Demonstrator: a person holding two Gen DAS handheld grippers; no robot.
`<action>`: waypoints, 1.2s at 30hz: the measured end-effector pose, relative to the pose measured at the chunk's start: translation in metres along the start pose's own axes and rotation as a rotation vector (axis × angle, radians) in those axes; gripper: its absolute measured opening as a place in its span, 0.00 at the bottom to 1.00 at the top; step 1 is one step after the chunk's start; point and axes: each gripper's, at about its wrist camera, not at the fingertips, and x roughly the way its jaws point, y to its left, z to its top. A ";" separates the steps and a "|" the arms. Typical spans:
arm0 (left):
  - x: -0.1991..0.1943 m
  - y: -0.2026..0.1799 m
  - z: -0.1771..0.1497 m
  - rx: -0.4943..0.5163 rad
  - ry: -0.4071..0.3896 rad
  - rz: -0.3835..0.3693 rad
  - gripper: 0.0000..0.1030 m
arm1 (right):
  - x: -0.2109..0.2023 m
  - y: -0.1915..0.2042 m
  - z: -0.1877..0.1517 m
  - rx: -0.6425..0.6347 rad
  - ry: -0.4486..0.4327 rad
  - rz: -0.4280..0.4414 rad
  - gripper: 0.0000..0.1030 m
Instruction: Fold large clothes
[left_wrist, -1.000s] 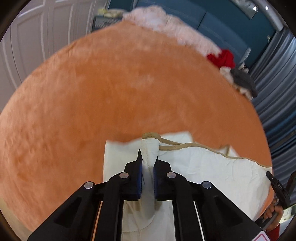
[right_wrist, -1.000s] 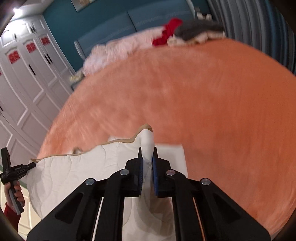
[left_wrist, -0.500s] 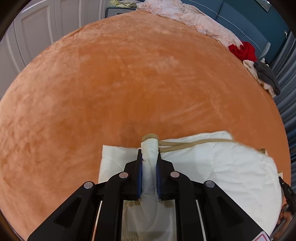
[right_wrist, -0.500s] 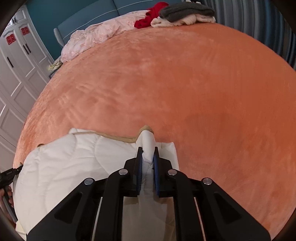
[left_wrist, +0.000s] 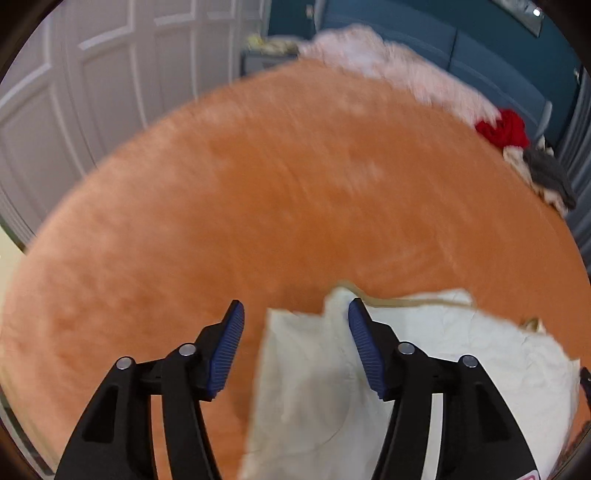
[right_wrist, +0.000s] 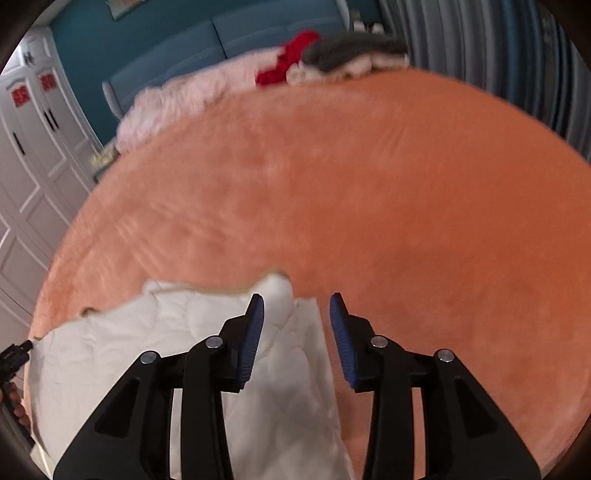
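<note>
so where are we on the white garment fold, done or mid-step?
Done: the white garment lies doubled on the orange bedcover, its tan-trimmed edge on top.
In hand: the left gripper and right gripper are both opening. The pinched corners slump between the pads, no longer clamped.
Left: it looks wide, so probably another fold. The pink, red and grey clothes at the far edge look unfolded.

Orange plush bed (left_wrist: 258, 192) bears white quilted garment (left_wrist: 443, 354); clothes pile (right_wrist: 295, 70) at far edge.
</note>
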 end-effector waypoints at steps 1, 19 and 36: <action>-0.010 0.000 0.003 0.003 -0.024 0.012 0.56 | -0.011 0.005 0.002 -0.014 -0.025 0.010 0.35; 0.054 -0.178 -0.066 0.313 0.109 -0.178 0.57 | 0.071 0.168 -0.051 -0.311 0.200 0.231 0.31; 0.076 -0.188 -0.083 0.333 0.031 -0.166 0.68 | 0.093 0.174 -0.070 -0.336 0.154 0.181 0.31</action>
